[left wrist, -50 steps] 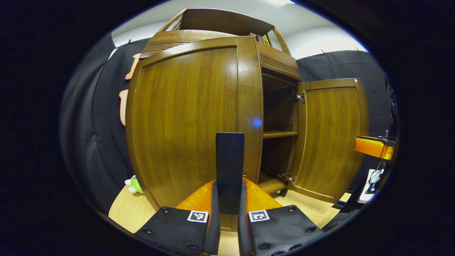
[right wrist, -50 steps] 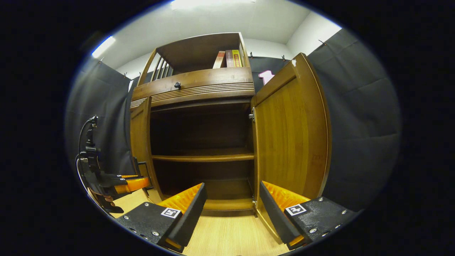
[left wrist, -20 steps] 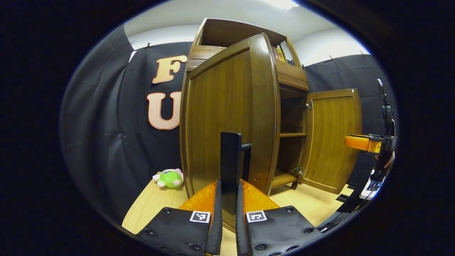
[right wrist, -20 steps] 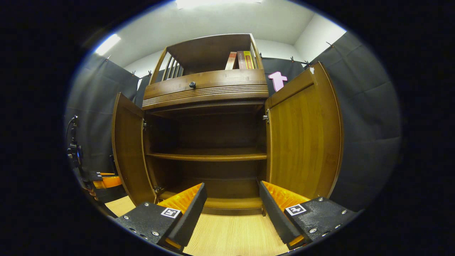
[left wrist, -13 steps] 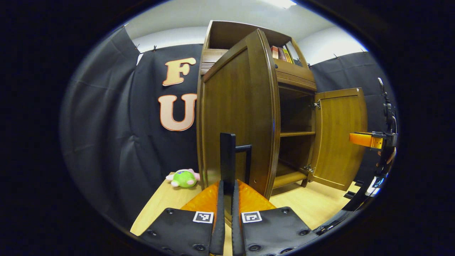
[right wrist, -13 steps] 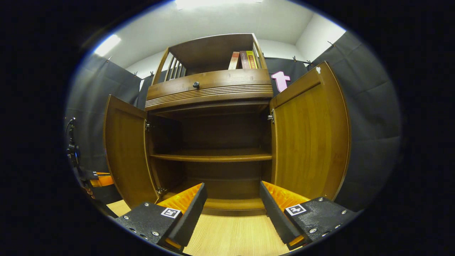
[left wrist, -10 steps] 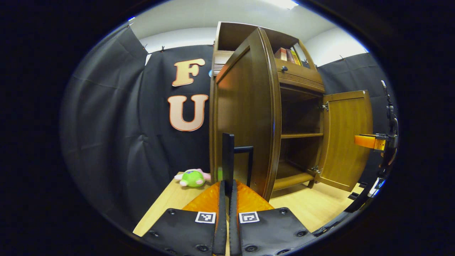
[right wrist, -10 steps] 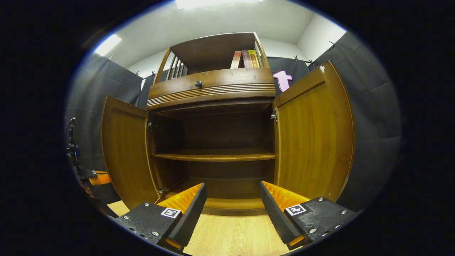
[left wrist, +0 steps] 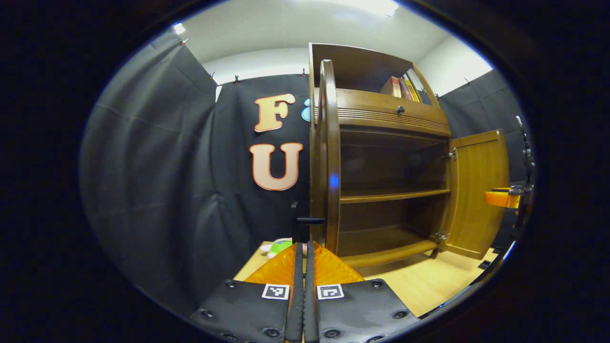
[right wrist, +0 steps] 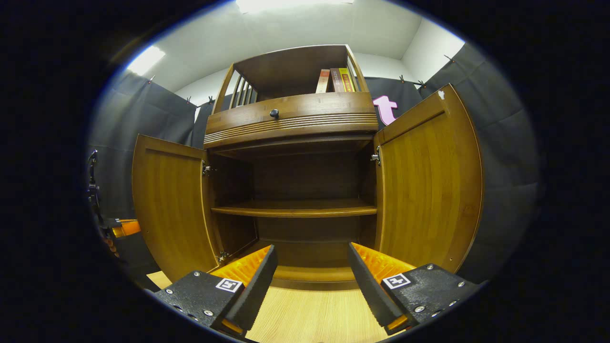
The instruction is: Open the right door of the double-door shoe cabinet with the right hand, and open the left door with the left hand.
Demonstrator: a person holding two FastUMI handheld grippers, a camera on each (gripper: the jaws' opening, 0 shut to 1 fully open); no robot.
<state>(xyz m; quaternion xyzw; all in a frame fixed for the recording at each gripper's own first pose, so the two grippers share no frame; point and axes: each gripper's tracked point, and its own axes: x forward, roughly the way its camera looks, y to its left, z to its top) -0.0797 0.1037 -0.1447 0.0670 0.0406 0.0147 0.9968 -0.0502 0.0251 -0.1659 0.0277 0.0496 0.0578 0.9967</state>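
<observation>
The brown wooden shoe cabinet (right wrist: pixel 290 124) stands with both doors swung out. In the right gripper view the left door (right wrist: pixel 167 209) and the right door (right wrist: pixel 429 190) flank the dark inside with one shelf (right wrist: pixel 295 209). My right gripper (right wrist: pixel 310 247) hangs open in front of the lower compartment, touching nothing. In the left gripper view the left door (left wrist: pixel 329 157) shows edge-on, and my left gripper (left wrist: pixel 301 245) is shut on its thin black handle (left wrist: pixel 296 221). Off at the right edge is the right gripper (left wrist: pixel 500 199), beside the right door (left wrist: pixel 476 190).
A drawer with a dark knob (right wrist: pixel 274 113) sits above the doors, and books (right wrist: pixel 336 80) stand on the top shelf. A green plush toy (left wrist: pixel 279 246) lies on the pale wood floor (left wrist: pixel 419 286) left of the cabinet. Black cloth walls close in on both sides.
The left door has swung farther out with my left gripper on its handle, from half open to wide open. The right gripper stays open and has barely moved.
</observation>
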